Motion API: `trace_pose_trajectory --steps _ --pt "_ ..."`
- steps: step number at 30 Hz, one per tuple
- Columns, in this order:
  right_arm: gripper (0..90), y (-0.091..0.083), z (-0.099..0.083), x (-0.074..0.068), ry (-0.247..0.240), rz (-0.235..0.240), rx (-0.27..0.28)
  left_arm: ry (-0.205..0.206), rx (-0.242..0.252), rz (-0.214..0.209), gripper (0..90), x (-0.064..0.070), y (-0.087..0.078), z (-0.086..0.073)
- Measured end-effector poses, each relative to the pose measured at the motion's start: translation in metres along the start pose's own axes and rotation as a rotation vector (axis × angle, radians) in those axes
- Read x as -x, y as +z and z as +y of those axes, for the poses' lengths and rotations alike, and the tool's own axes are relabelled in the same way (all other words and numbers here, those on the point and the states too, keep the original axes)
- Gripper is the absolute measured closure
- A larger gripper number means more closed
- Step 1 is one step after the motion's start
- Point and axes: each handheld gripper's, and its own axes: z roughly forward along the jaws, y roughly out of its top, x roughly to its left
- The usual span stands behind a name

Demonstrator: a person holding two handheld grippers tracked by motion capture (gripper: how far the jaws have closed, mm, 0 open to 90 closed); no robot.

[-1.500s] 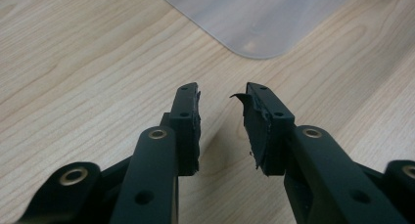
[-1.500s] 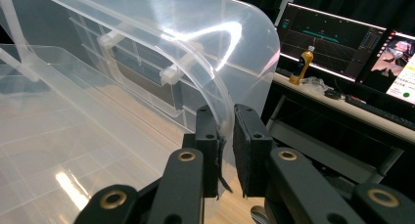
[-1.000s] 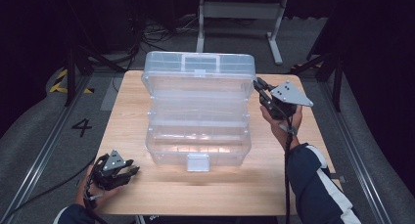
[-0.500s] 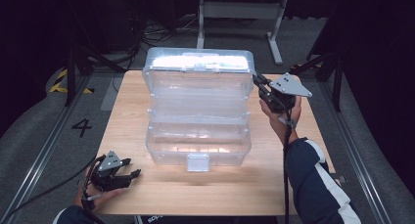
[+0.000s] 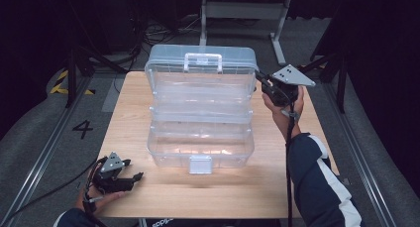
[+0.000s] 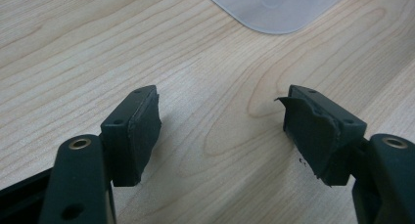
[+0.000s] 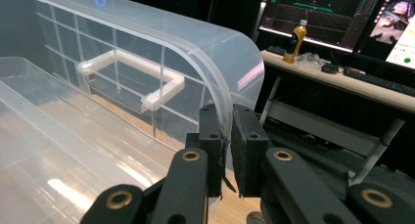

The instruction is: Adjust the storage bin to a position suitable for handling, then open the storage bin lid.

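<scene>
At desk (image 5: 129, 108) centre, clear toolbox (image 5: 200, 138) stands open; my right hand-held gripper (image 5: 261, 81) pinches its raised lid (image 5: 200, 63) edge. Left hand-held gripper (image 5: 130, 169) rests wide apart, empty, near front corner.

A wooden table (image 5: 148, 197) stands on grey floor (image 5: 44, 138) marked "4" (image 5: 82, 129). Behind, a desk (image 7: 342, 87) carries lit monitors (image 7: 318, 13) and a bottle (image 7: 296, 40). The room is dark.

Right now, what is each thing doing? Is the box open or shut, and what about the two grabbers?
Clear plastic box: open.
Lid: tipped up, its edge pinched.
Right gripper: shut on the lid's edge.
Left gripper: open, empty, over the bare table.
</scene>
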Motion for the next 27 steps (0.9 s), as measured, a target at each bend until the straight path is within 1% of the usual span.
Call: trace_pose_trajectory --steps 3,5,6,8,13,18,19,21,22,23,26,27 --pt "84.3 0.003 0.001 0.003 0.008 0.004 -0.004 -0.003 -0.001 0.000 29.8 0.000 0.000 0.000" --pt "84.2 0.005 0.002 0.004 0.005 0.007 -0.011 0.010 -0.006 0.001 29.0 -0.001 0.000 0.001" --pt "84.2 0.006 0.003 0.004 0.006 0.008 -0.014 0.015 -0.001 0.002 28.3 -0.001 0.001 0.001" --pt "84.1 0.008 0.004 0.006 0.007 0.010 -0.019 0.006 -0.005 -0.006 27.0 -0.001 0.002 0.002" --pt "84.0 0.014 0.004 0.010 0.023 0.016 -0.024 0.012 -0.002 -0.002 26.7 -0.001 0.002 0.001" --pt "83.9 0.021 0.007 0.013 0.020 0.015 -0.039 0.012 -0.002 -0.001 26.6 -0.001 0.001 0.001" --pt "84.0 0.022 0.007 0.014 0.034 0.023 -0.041 0.011 -0.002 -0.003 26.6 -0.001 0.002 0.001" --pt "84.0 0.024 0.007 0.017 0.041 0.027 -0.046 0.020 -0.004 0.005 26.5 -0.002 0.001 0.002" --pt "83.9 0.026 0.008 0.017 0.044 0.027 -0.050 0.018 -0.006 0.001 26.4 -0.001 0.001 0.002" --pt "83.9 0.027 0.008 0.018 0.040 0.028 -0.053 0.022 -0.004 0.006 26.4 -0.002 0.001 0.002" --pt "83.8 0.031 0.009 0.020 0.049 0.029 -0.062 0.013 -0.003 -0.004 26.4 -0.001 0.002 0.001" --pt "83.8 0.032 0.009 0.021 0.049 0.030 -0.062 0.022 -0.001 0.004 26.4 -0.002 0.001 0.002"
